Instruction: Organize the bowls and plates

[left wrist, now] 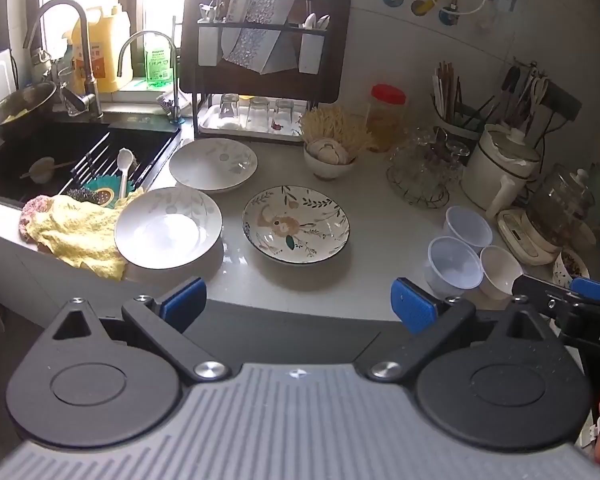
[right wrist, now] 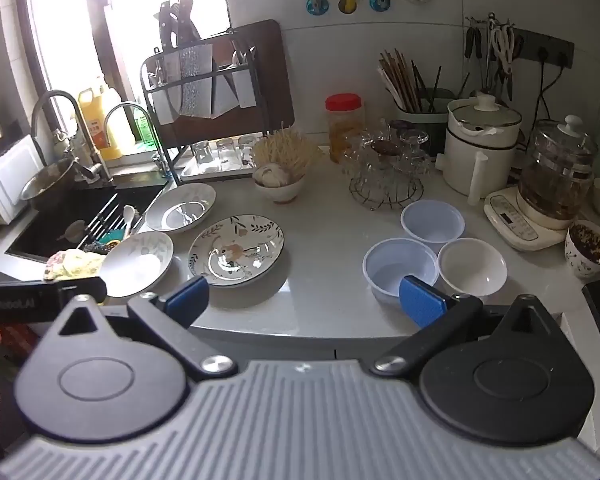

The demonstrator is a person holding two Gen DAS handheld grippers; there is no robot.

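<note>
Three plates lie apart on the grey counter [left wrist: 376,216]: a white leaf-print plate [left wrist: 168,228] beside the sink, a second white one [left wrist: 213,164] behind it, and a floral plate [left wrist: 296,224] in the middle. To the right, two clear plastic bowls [right wrist: 396,268] [right wrist: 432,220] and a white bowl [right wrist: 472,266] stand close together. My left gripper [left wrist: 298,304] hangs open over the counter's front edge, facing the floral plate. Also open and empty, my right gripper [right wrist: 305,302] has its right pad in front of the near plastic bowl.
A black sink [left wrist: 60,152] with a yellow cloth [left wrist: 76,232] on its rim lies left. Behind the plates stand a dish rack [left wrist: 260,80], a garlic bowl [left wrist: 328,156], a red-lidded jar [right wrist: 344,128], a wire glass holder [right wrist: 388,172] and kettles [right wrist: 480,148]. A dirty cup [right wrist: 588,248] sits far right.
</note>
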